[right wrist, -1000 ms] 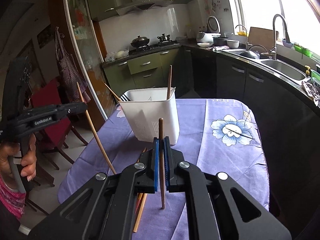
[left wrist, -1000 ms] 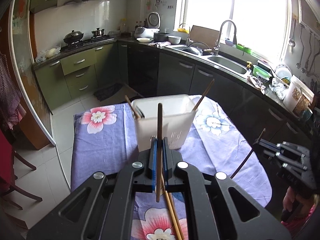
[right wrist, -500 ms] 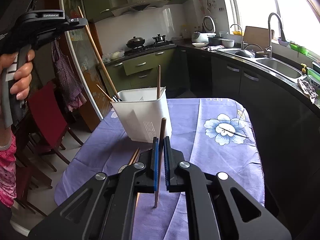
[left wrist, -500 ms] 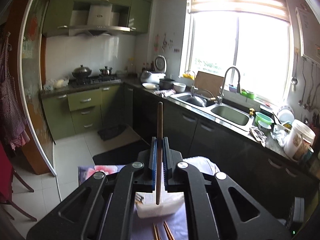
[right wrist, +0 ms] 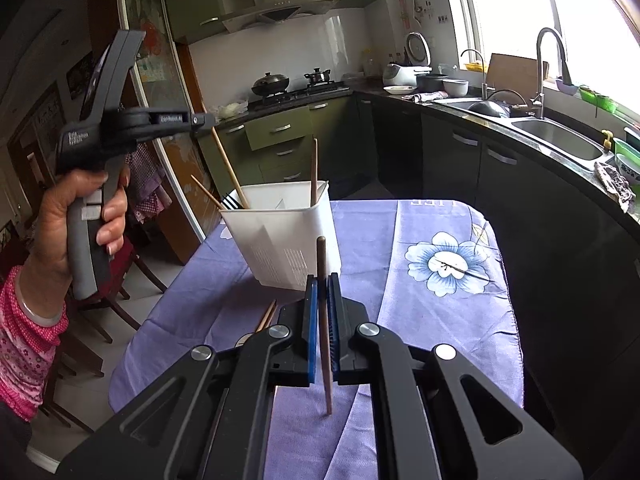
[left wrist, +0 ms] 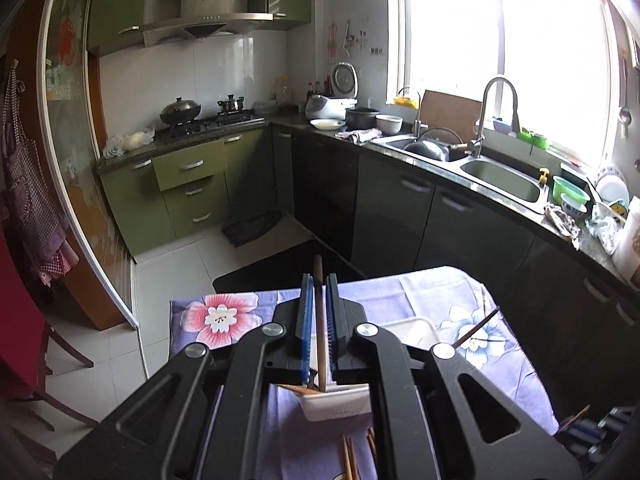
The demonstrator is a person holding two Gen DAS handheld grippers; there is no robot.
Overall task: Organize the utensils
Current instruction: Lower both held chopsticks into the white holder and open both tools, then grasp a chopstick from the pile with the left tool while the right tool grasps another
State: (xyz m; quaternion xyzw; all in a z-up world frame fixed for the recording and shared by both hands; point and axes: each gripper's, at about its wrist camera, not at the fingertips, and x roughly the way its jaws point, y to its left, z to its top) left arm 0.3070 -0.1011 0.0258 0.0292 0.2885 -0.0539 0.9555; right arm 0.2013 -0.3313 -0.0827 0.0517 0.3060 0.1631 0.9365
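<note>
A white utensil holder (right wrist: pixel 286 236) stands on the purple flowered tablecloth (right wrist: pixel 440 308); several chopsticks lean in it. My left gripper (left wrist: pixel 319 300) is shut on a brown chopstick (left wrist: pixel 319 320) and held above the holder (left wrist: pixel 336 402); the chopstick's lower tip reaches into the holder's left compartment. In the right wrist view the left gripper (right wrist: pixel 208 121) hangs above the holder's left corner with that chopstick (right wrist: pixel 230 170) slanting down into it. My right gripper (right wrist: pixel 322 300) is shut on a dark brown chopstick (right wrist: pixel 324 328), upright, in front of the holder.
Loose chopsticks lie on the cloth in front of the holder (left wrist: pixel 348 456) (right wrist: pixel 267 314). Another chopstick (left wrist: pixel 476 328) lies on the cloth at the right. Kitchen counters with a sink (right wrist: pixel 556 136) run along the right; red chairs stand at the left.
My left gripper rose high with its chopstick, then came down over the holder so the tip entered it. My right gripper stayed put with its chopstick, tilting slightly.
</note>
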